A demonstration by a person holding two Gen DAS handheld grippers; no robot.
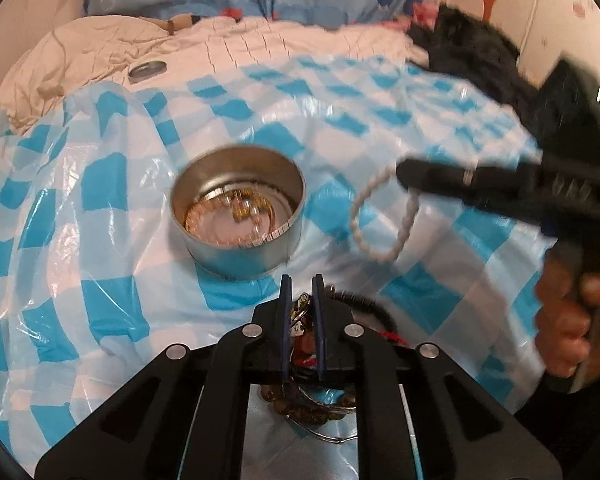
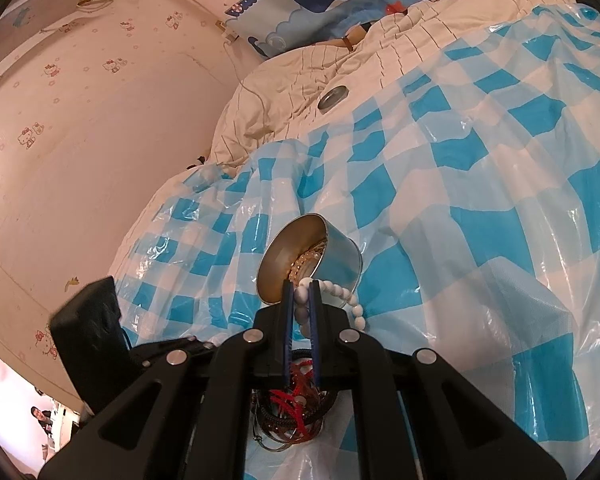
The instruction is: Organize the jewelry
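Observation:
A round silver tin [image 1: 236, 208] stands open on the blue-and-white checked plastic sheet [image 1: 100, 240], with gold-coloured jewelry lying in its bottom. My left gripper [image 1: 302, 280] hovers just in front of the tin, above a tangled jewelry pile [image 1: 300, 400]. Its narrow jaws pinch a metallic ringed piece [image 1: 302, 312] from that pile. To the right, my right gripper [image 1: 404, 172] is shut on a white bead bracelet [image 1: 380, 220] that hangs in a loop. In the right wrist view the white bead bracelet [image 2: 356, 304] sits between the fingers of the right gripper [image 2: 301, 286], beside the tin [image 2: 340, 256].
The tin's lid [image 1: 148, 70] lies on the cream quilt [image 1: 80, 52] at the back. A black furry item [image 1: 472, 52] lies at the back right. A person's hand [image 1: 568, 320] holds the right gripper's handle. A pink wall [image 2: 80, 140] borders the bed.

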